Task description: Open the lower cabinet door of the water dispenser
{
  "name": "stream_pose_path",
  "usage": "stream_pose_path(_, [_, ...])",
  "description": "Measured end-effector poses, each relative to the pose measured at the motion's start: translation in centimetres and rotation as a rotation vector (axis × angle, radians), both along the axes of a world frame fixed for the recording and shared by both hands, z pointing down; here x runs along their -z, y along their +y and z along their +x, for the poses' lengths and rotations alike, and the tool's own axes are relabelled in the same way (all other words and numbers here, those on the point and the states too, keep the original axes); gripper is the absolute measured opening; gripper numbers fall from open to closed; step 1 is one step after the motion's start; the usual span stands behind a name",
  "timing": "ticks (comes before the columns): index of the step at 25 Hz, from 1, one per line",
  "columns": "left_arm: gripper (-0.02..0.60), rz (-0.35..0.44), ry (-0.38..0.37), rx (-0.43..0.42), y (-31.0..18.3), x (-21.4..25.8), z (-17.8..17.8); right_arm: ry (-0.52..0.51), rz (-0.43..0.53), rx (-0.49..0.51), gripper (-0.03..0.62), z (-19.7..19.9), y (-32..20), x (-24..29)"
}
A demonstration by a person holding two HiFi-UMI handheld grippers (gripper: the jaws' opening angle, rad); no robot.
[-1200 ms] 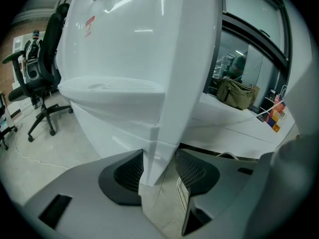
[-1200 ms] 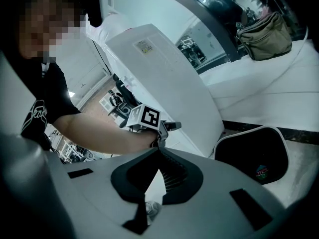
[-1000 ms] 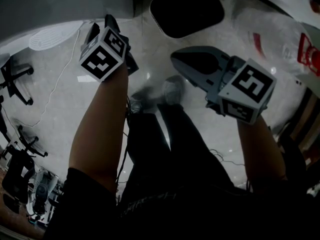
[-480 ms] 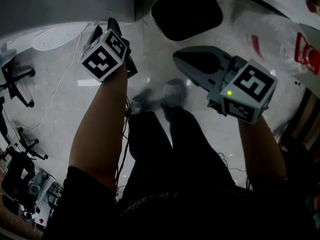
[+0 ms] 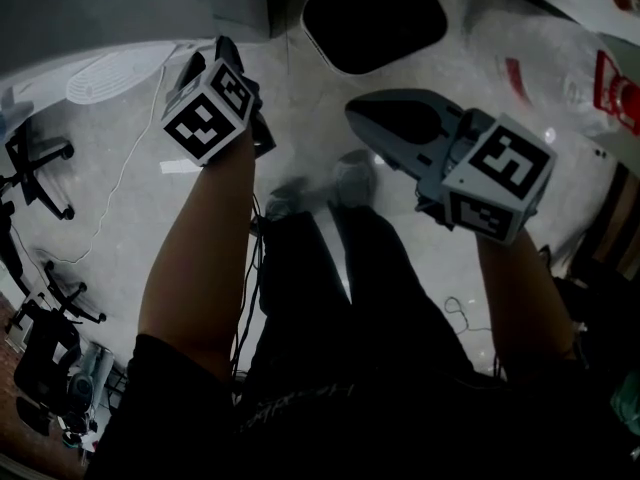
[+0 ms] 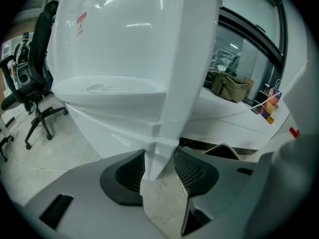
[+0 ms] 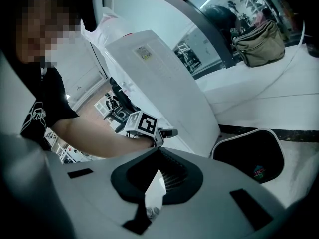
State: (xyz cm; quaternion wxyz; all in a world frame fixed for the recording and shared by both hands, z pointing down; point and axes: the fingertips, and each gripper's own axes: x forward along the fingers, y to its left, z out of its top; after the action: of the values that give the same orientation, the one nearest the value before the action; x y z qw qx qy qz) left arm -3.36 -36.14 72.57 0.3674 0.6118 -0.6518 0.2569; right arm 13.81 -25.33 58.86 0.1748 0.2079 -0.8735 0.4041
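The white water dispenser (image 6: 124, 39) fills the left gripper view, with its drip tray (image 6: 107, 86) above the lower cabinet front (image 6: 107, 133). My left gripper (image 6: 159, 158) stands open. The dispenser's vertical corner edge (image 6: 167, 123) runs down between its jaws, and a gap shows beside the right pad. In the head view the left gripper (image 5: 205, 56) points at the grey dispenser body (image 5: 140, 3). My right gripper (image 5: 365, 118) hangs apart at the right, shut and holding nothing. In its own view the right gripper (image 7: 158, 176) looks across at the dispenser (image 7: 164, 83) and the left gripper's marker cube (image 7: 143, 123).
A black bin with a white rim (image 5: 375, 18) stands right of the dispenser, also the bin (image 7: 249, 156). Office chairs (image 5: 30, 158) and a thin cable (image 5: 120, 168) lie on the floor at left. The person's shoes (image 5: 350, 178) are between the grippers. An olive bag (image 6: 229, 86) rests on a white counter.
Both grippers hold their places. A green light on the right gripper's cube showed half a second ago and is dark now.
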Motion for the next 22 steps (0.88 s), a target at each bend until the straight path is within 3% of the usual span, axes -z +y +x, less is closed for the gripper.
stream_pose_path(14, [0.188,-0.038,0.002,-0.097,1.1,-0.6,0.5,-0.011,-0.002,-0.015,0.012,0.1,-0.1,-0.1])
stream_pose_path(22, [0.19,-0.074,0.004,-0.182,4.2,0.0,-1.2,-0.023,-0.009,-0.04,0.012,-2.5,2.4,0.8])
